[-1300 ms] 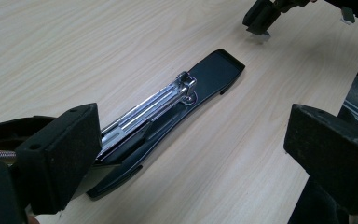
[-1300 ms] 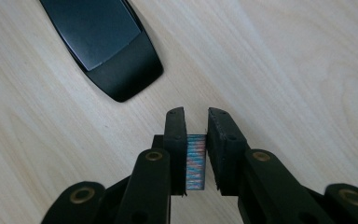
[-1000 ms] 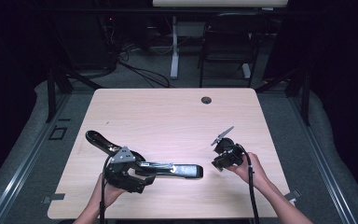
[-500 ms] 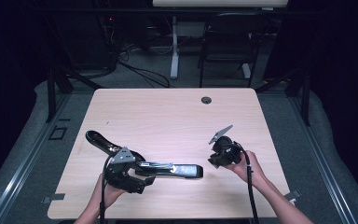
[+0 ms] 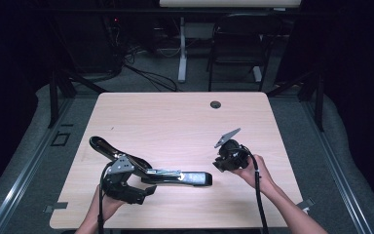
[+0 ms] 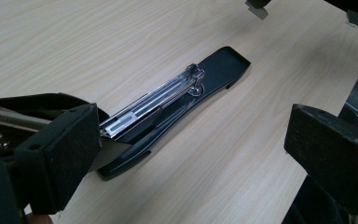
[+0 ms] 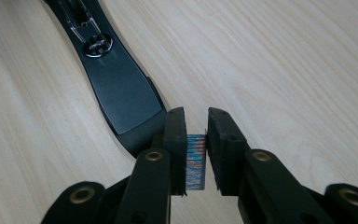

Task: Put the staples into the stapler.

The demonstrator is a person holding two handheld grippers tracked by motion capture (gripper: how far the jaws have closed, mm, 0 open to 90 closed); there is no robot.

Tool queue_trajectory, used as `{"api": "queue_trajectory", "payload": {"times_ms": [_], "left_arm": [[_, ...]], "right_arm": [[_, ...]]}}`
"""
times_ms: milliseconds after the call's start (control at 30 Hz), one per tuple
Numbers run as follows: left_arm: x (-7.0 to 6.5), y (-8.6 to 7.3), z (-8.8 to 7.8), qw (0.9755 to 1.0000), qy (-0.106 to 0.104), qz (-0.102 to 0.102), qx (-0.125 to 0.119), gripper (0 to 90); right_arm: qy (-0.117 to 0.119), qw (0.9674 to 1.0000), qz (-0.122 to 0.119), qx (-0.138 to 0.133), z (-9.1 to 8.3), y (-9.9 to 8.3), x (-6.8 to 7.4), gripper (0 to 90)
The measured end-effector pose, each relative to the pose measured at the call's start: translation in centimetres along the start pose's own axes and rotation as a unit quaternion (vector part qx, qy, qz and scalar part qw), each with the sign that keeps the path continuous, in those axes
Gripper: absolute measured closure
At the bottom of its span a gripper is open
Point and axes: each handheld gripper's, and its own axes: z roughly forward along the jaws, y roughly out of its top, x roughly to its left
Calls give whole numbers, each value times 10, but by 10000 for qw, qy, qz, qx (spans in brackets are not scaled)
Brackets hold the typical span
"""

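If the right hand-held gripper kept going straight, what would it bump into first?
Probably the stapler's black base, just ahead of the right hand-held gripper, which is clamped on a strip of staples. Depth is hard to judge.

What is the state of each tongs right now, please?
Left tongs: open, wide apart over the opened stapler, gripping nothing.
Right tongs: shut on a strip of staples, near the stapler's base end.

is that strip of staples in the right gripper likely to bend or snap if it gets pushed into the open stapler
The staple strip looks thin and made of many fine wires side by side, so it is probably brittle and may break into pieces if pushed at an angle. The right gripper pinches its flat sides, which should keep it straight. It looks very light. The stapler lies open on the table.
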Motion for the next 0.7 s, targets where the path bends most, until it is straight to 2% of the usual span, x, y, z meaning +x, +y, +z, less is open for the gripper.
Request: {"api": "queue_trajectory", "payload": {"times_ms": [167, 267, 367, 500, 700], "left_arm": [[4, -7, -12, 9998, -8, -201, -48, 40], [9, -11, -20, 9995, 96, -290, -51, 46], [15, -17, -28, 9984, 257, -484, -96, 54], [22, -22, -36, 9955, 533, -760, -174, 60], [27, -24, -41, 9904, 958, -979, -170, 91]], "right_arm": [[44, 9999, -97, 49, 4, 7, 3, 785], [40, 9999, -141, 42, 7, 9, 4, 785], [51, 9999, -154, 58, 7, 10, 4, 785], [49, 9998, -161, 62, 8, 11, 4, 785], [71, 9998, -171, 45, 9, 14, 4, 785]]}}
